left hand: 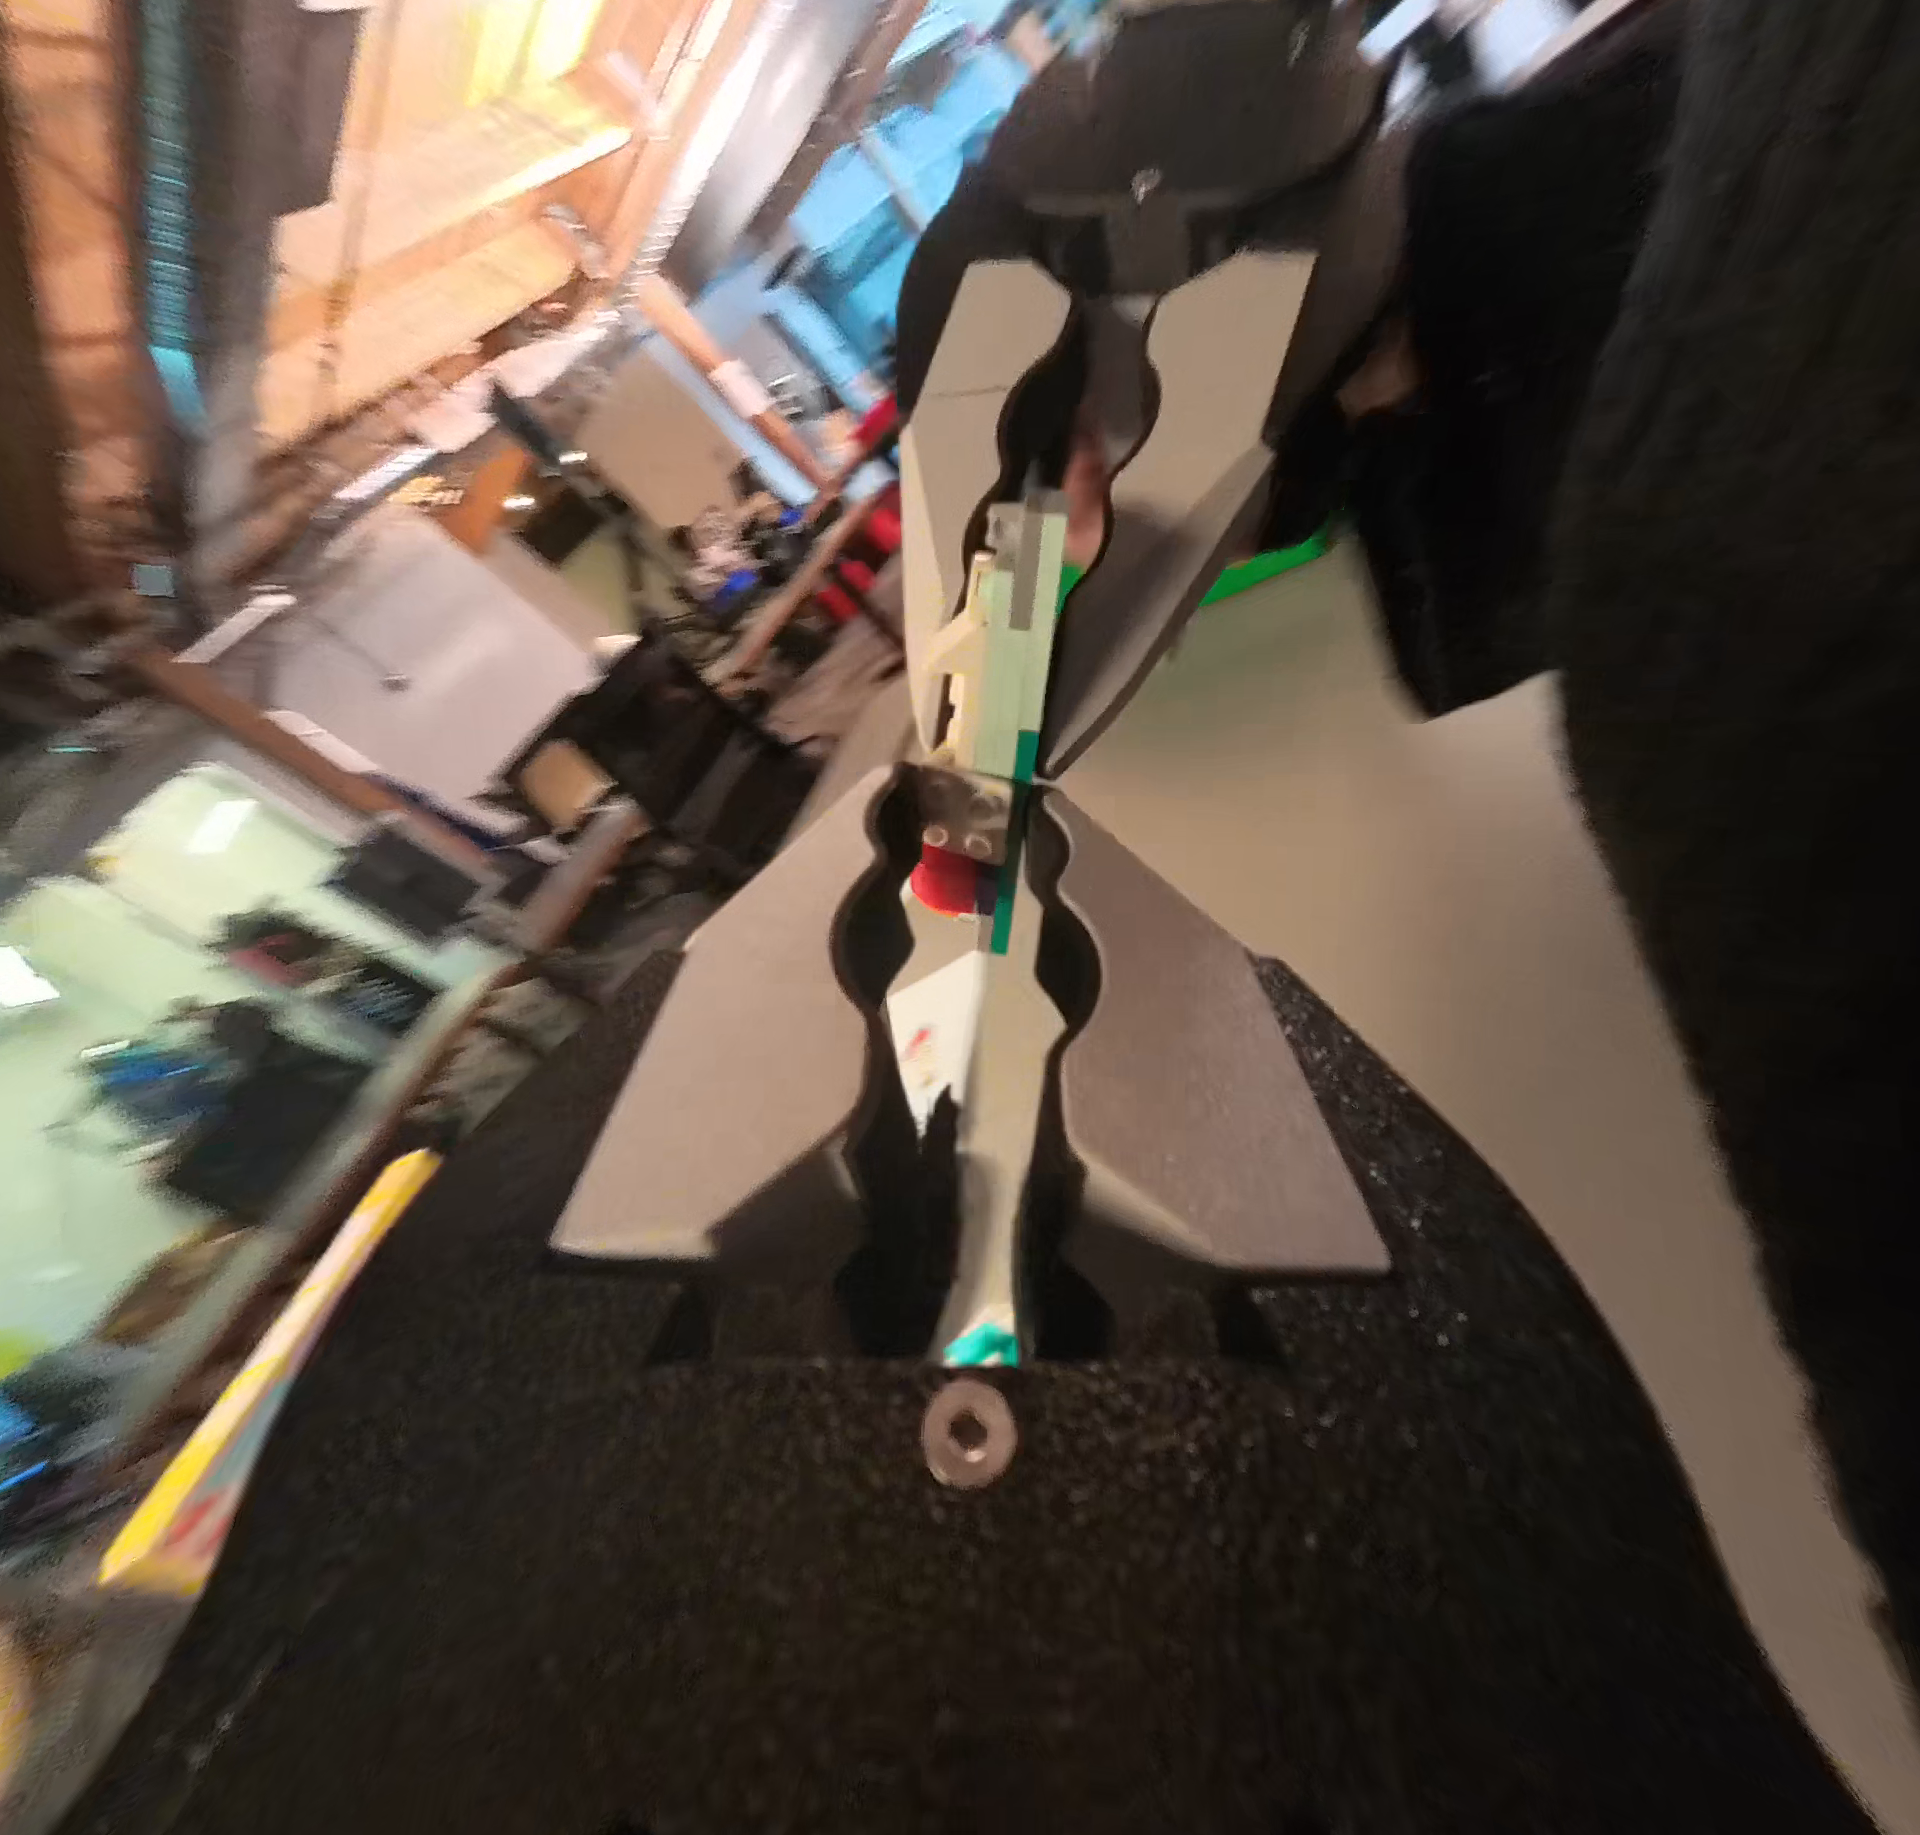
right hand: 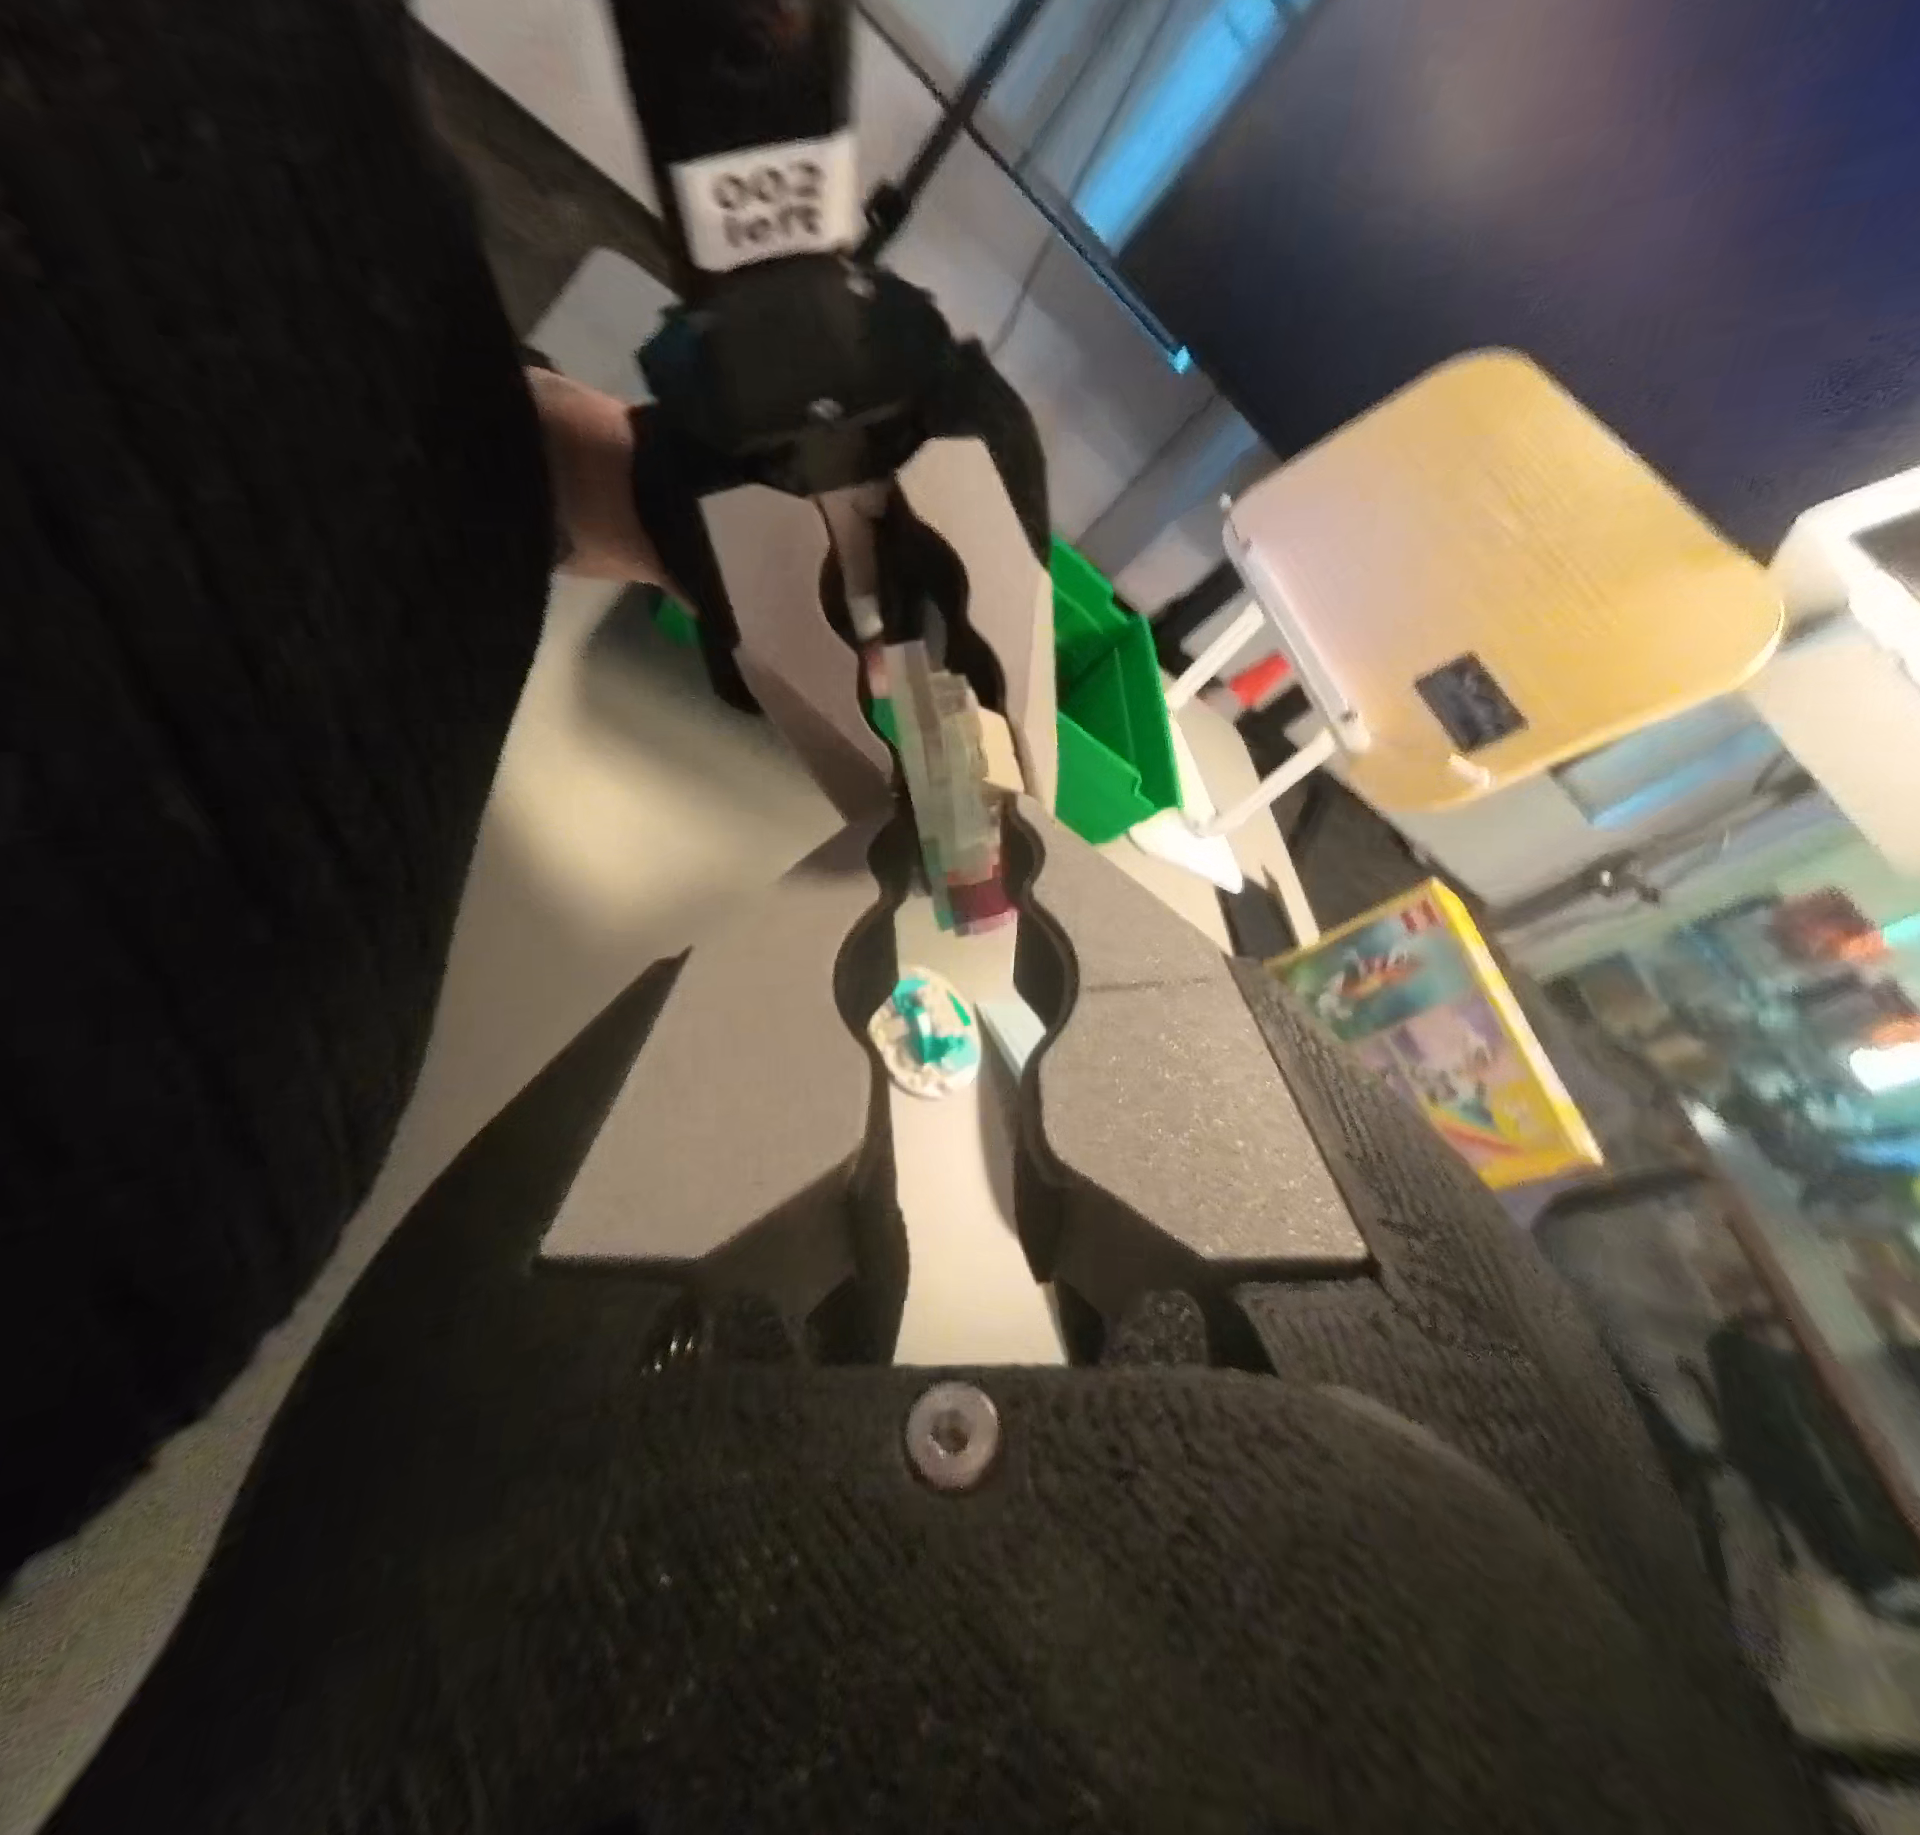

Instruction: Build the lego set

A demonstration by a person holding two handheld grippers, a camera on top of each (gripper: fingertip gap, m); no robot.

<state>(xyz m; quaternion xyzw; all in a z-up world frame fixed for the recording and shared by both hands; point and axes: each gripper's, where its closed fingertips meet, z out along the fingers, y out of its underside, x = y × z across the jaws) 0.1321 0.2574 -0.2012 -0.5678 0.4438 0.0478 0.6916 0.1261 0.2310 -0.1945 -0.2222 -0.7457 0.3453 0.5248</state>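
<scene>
A small lego build of pale green, white and grey plates with a green edge and a red piece is held in the air between both grippers, which meet tip to tip. My left gripper is shut on its near end by the red piece. My right gripper is shut on the other end of the build. The right gripper also shows in the left wrist view, coming from the top, and the left gripper shows in the right wrist view. A small teal and white lego piece lies on the table below.
The grey table is under the grippers. A green bin stands beyond them, with a wooden chair behind. The yellow lego box lies at the right and also shows in the left wrist view. A black sleeve fills the left side.
</scene>
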